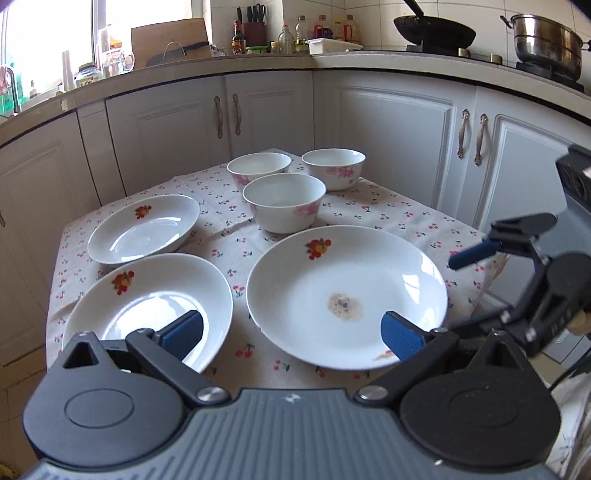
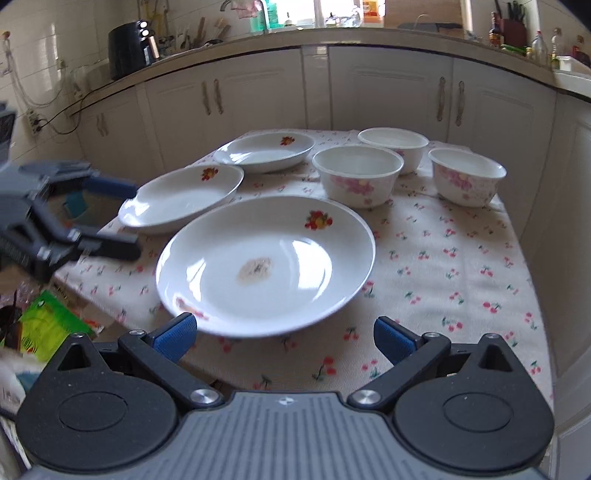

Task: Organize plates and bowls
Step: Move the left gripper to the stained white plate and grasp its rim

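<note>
Three white fruit-print plates and three pink-flowered bowls rest on a cherry-print tablecloth. The large plate has a brown stain at its centre. To its left are a near plate and a far plate. Behind stand the bowls. My left gripper is open and empty, above the gap between the near and large plates. My right gripper is open, empty, just short of the large plate's near rim.
White cabinets wrap around behind the table. The counter holds a wok, a steel pot, bottles and an air fryer. A green packet lies low beyond the table's left edge. Bare cloth lies right of the large plate.
</note>
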Action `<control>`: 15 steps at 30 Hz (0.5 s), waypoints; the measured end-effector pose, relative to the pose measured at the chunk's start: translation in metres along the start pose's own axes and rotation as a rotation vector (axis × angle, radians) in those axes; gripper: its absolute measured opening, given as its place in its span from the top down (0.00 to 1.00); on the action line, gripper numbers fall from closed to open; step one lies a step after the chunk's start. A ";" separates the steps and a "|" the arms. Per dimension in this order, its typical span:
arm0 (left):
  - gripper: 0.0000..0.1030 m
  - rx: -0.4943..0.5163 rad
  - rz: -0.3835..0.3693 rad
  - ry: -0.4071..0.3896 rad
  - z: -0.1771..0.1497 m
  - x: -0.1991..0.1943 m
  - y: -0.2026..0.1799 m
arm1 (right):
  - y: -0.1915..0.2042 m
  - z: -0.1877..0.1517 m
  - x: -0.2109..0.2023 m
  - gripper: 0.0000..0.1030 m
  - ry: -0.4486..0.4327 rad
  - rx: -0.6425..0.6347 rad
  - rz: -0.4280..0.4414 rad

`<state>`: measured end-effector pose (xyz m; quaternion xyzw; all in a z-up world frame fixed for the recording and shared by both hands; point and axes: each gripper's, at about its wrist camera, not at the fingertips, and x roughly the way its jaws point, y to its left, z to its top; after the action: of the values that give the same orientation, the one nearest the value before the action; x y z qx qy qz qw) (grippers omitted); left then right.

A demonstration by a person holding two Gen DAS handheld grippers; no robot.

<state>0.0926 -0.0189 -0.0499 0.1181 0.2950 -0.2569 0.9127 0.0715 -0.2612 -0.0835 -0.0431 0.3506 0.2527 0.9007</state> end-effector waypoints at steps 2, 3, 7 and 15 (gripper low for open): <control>0.01 0.007 0.008 0.016 0.008 0.006 -0.001 | 0.000 -0.004 0.004 0.00 0.004 -0.017 0.007; 0.01 0.008 0.009 0.022 0.011 0.009 -0.002 | 0.000 -0.005 0.007 0.00 0.003 -0.025 0.008; 0.01 0.022 -0.012 0.052 0.021 0.022 -0.002 | 0.003 -0.007 0.018 0.00 0.001 -0.080 -0.020; 0.01 0.062 -0.078 0.114 0.040 0.053 -0.001 | 0.011 -0.006 0.031 0.00 -0.009 -0.183 -0.012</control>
<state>0.1478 -0.0553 -0.0499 0.1491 0.3428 -0.2939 0.8797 0.0825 -0.2402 -0.1069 -0.1263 0.3219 0.2783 0.8961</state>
